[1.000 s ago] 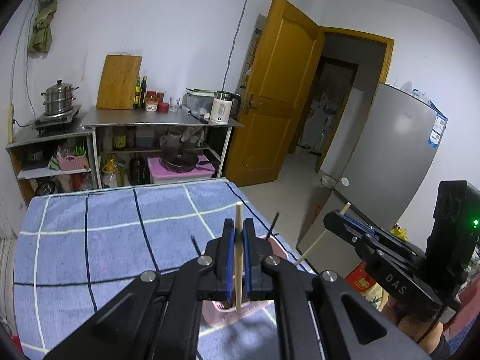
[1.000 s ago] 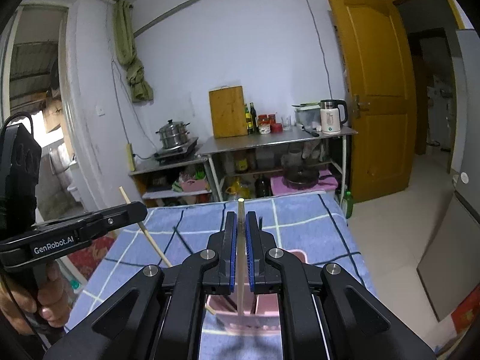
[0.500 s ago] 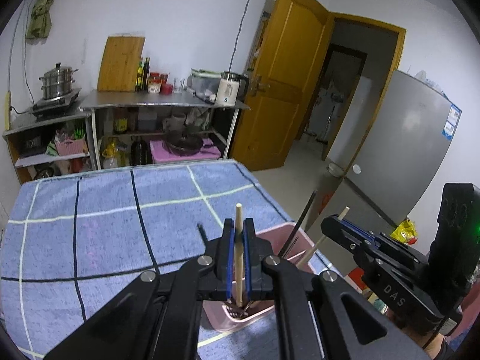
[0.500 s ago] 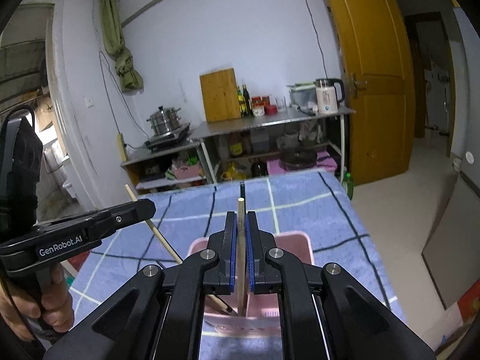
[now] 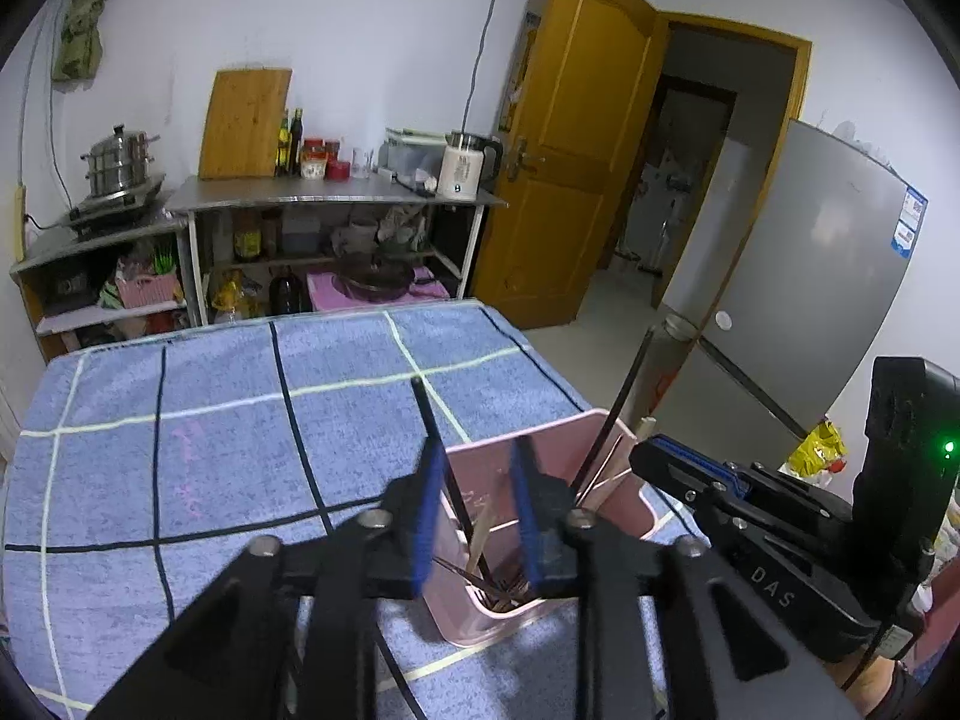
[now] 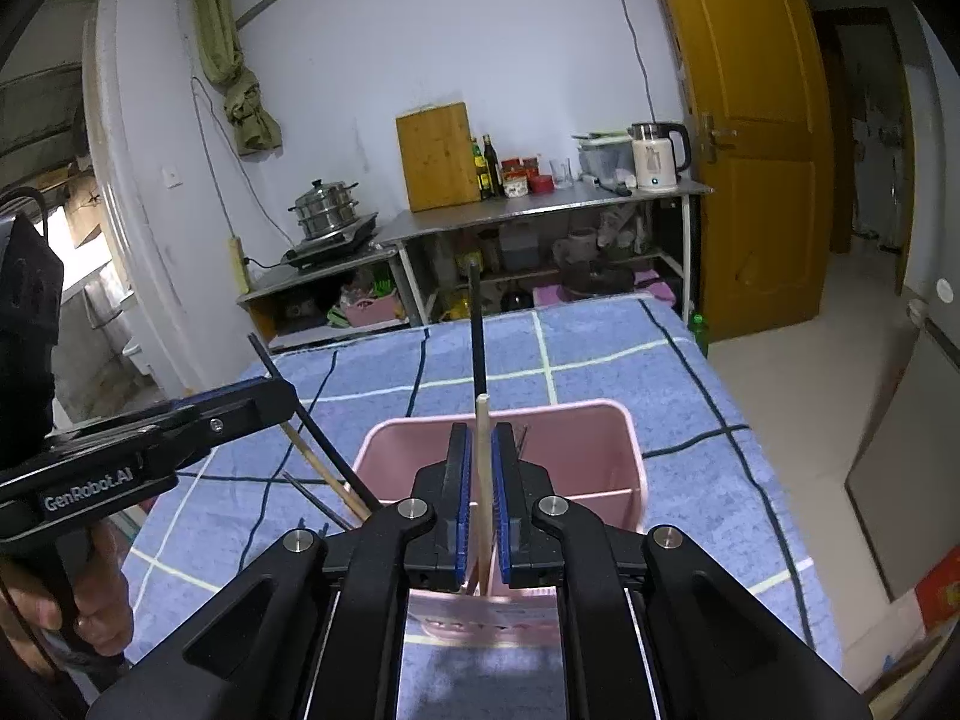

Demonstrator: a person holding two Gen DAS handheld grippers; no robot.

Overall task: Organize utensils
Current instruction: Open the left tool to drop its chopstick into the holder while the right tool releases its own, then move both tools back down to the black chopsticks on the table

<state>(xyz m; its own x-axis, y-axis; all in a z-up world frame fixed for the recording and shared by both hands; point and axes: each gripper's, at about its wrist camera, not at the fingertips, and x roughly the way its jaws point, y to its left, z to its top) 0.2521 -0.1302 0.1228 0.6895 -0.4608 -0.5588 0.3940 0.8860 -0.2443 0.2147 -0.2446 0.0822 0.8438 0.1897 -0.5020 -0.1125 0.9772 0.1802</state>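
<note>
We recorded a pink rectangular plastic utensil basket (image 6: 576, 444) standing on the blue checked cloth (image 5: 210, 432) that covered the table, near that cloth's right-hand edge as the left wrist view showed it. Inside the basket stood several chopsticks, some black, some pale wood, leaning at angles against its walls. The left gripper (image 5: 471, 480) hung over the basket's near-left corner; its blue-padded jaws had just been opening and stood apart, with a black chopstick (image 5: 433, 444) and a short pale wooden chopstick (image 5: 480, 534) rising between them, neither one pressed by a pad. The right gripper (image 6: 480, 468) hung over the basket's near wall; its jaws had likewise just been opening, and a pale wooden chopstick (image 6: 482, 468) stood upright in the narrow gap between the pads, its lower end inside the basket; we saw slim gaps on either side of it, so nothing was clamped. A second black chopstick (image 6: 476, 330) rose behind it from the basket. A hand (image 6: 90, 606) held the left gripper's handle, left of the basket. Beyond the basket, against the far wall, stood a steel shelf table (image 6: 540, 210).
</note>
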